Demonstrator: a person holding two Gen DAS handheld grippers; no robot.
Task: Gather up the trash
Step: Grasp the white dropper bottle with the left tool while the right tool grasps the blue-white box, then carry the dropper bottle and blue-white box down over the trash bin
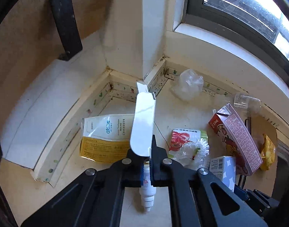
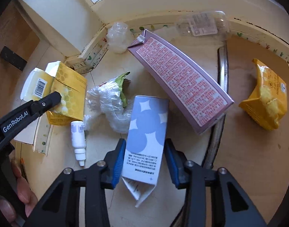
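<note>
The right gripper [image 2: 145, 142] has a small blue-and-white cardboard box [image 2: 146, 124] between its jaws. The jaws are about half wide, and the blue pads [image 2: 119, 160] seem to lie against the two long sides of the box, so I judge that it is already gripped, though perhaps only lightly.

The box lies flat on the pale table [image 2: 248, 151], just right of a crumpled clear plastic wrapper [image 2: 106, 104]. Further right is a long pink drink carton [image 2: 182, 83], which lies slanted. The long axis of the box runs from near to far, almost in line with the fingers of the gripper. Its torn open end points to the near side, under the gripper, and its closed end points far. So the jaws cross its short width, which I think is the good way for lifting it straight up.

The left gripper [image 1: 147, 147] is at the left side, closed tight on a thin wall of a yellow honeycomb-printed carton [image 2: 68, 94]. This carton stretches away from the jaws toward the far corner. I cannot tell if it is off the table. A small white dropper bottle [image 2: 78, 136] lies between the two grippers, its tip pointing near.
</note>
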